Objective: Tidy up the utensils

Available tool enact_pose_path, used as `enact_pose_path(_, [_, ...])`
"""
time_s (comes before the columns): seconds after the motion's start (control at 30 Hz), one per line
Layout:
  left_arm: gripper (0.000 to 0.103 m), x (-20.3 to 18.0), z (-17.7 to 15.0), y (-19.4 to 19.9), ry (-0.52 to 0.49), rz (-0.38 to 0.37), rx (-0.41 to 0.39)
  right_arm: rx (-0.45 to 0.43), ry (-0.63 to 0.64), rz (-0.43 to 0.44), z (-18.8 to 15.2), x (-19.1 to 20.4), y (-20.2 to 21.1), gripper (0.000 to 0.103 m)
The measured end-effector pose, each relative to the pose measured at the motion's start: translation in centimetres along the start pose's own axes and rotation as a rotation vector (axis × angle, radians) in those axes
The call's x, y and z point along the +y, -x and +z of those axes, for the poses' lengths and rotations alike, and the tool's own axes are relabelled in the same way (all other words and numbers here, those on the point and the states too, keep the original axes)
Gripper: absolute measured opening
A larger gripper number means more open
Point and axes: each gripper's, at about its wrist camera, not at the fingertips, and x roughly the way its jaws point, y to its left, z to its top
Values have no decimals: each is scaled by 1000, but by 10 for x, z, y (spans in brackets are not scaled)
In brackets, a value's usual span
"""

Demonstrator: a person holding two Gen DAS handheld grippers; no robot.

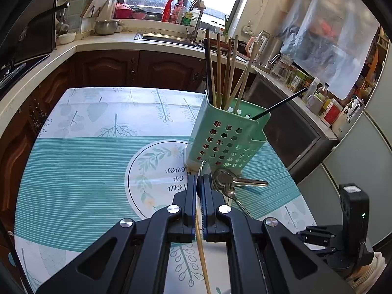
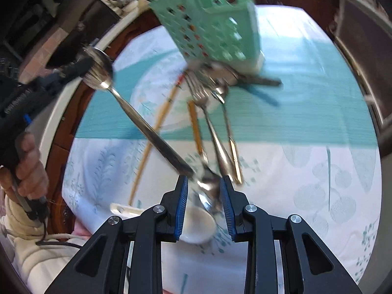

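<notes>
The left tongs [image 1: 199, 178], shut on the bowl of a stiff, slick steel spoon [image 2: 147, 127] held above the bench [image 1: 73, 159] near the green caddy [image 1: 227, 134], could let it twist, so the half-open, seemingly empty right tongs [image 2: 204, 183] would best take its flat handle.

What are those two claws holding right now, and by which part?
The left gripper pinches a metal spoon by its bowl. The right gripper straddles the handle end; whether it grips is unclear.
</notes>
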Motion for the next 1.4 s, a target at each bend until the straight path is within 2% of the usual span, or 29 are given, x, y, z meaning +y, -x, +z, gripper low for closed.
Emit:
enact_pose_path(0.2, [1, -12, -2, 9, -57, -28, -34, -96, 161, 52, 29, 41, 10, 29])
enact_pose_path(0.3, [1, -19, -2, 13, -89, -36, -49, -132, 235, 34, 39, 55, 9, 33])
enact_pose_path(0.4, [1, -24, -2, 15, -110, -27, -58, -123, 286, 14, 48, 66, 2, 33])
enact_pose_path(0.63, [1, -30, -2, 17, -138, -55, -55, -136, 355, 30, 52, 82, 0, 33])
enact_pose_path(0.67, [1, -31, -2, 17, -145, -56, -56, -142, 361, 32, 52, 84, 0, 30])
enact_pose_path(0.8, [2, -41, -3, 21, -186, -55, -64, -175, 381, 22, 55, 92, 5, 9])
enact_pose_path(0.97, [3, -55, 4, 31, -234, -57, -77, -242, 426, -22, 47, 103, 20, 6])
enact_pose_path(1.13, [4, -89, 24, 47, -343, -67, -96, -353, 378, -39, 46, 100, 53, 5])
enact_pose_path(1.2, [7, -106, 35, 49, -386, -80, -90, -405, 357, -64, 49, 95, 67, 5])
enact_pose_path(1.4, [42, -149, 69, 45, -459, -78, -105, -554, 272, -120, 71, 70, 116, 5])
